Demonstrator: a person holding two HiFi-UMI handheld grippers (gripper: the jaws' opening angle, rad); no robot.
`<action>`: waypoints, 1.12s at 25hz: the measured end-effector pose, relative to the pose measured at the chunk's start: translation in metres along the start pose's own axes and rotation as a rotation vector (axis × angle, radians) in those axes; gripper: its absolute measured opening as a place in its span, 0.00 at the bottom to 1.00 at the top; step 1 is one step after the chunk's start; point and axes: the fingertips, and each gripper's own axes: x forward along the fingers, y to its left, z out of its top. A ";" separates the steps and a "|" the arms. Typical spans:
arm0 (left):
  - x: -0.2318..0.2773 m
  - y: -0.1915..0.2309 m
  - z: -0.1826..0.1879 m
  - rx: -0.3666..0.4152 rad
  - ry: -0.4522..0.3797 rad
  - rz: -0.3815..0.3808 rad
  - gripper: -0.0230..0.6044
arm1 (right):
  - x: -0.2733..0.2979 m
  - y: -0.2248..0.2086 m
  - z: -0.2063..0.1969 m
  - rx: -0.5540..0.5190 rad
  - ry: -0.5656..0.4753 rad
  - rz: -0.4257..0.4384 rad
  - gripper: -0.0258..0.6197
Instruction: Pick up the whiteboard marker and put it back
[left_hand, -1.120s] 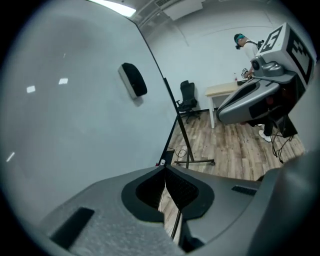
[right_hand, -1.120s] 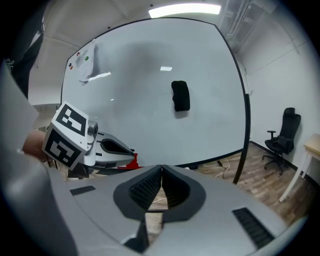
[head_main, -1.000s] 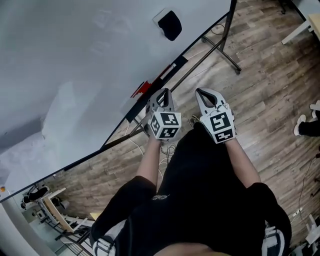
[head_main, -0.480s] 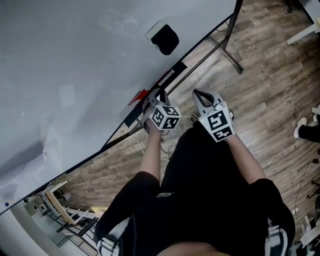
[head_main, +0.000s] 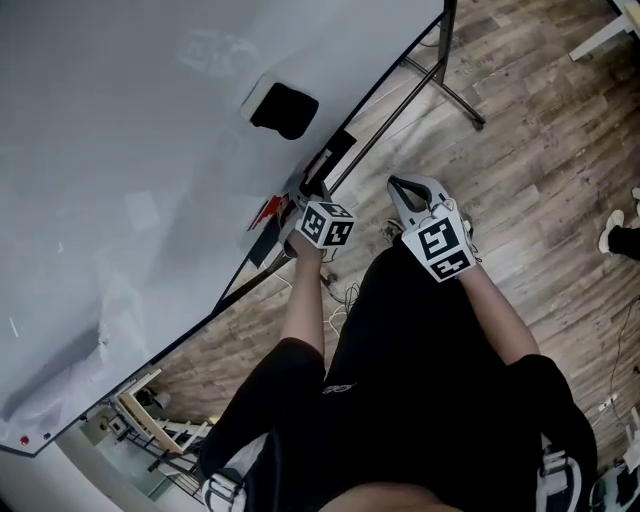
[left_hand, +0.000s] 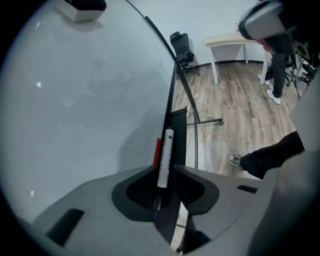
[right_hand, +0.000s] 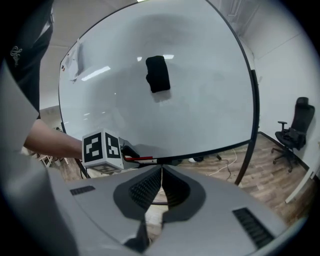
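Note:
A white whiteboard marker (left_hand: 165, 156) sticks out from between the jaws of my left gripper (left_hand: 162, 172), which is shut on it. It hangs just over the black tray (left_hand: 179, 131) along the whiteboard's bottom edge, next to a red object (left_hand: 157, 151) lying there. In the head view my left gripper (head_main: 308, 190) is right at the tray (head_main: 338, 148), and the marker itself is too small to make out. My right gripper (head_main: 403, 183) hovers to the right, away from the board. Its jaws (right_hand: 161, 170) are shut with nothing between them.
A large whiteboard (head_main: 130, 150) on a black stand (head_main: 447, 70) fills the left, with a black eraser (head_main: 283, 108) stuck to it. Wooden floor (head_main: 540, 150) lies beyond. An office chair (right_hand: 292, 132) and a white table (left_hand: 227, 42) stand further off. Another person's shoe (head_main: 612, 236) is at right.
My left gripper has sunk and moved in to the whiteboard's tray with the marker. The right gripper drifted slightly and stays shut.

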 end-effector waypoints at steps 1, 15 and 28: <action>0.003 0.000 0.001 -0.002 0.011 -0.005 0.18 | -0.001 -0.003 -0.002 0.004 0.003 -0.003 0.04; 0.015 -0.001 0.006 0.141 0.139 0.066 0.18 | -0.003 -0.034 0.001 -0.013 0.008 -0.002 0.04; 0.021 -0.006 0.002 0.155 0.182 0.044 0.14 | 0.015 -0.027 0.014 -0.062 0.008 0.103 0.04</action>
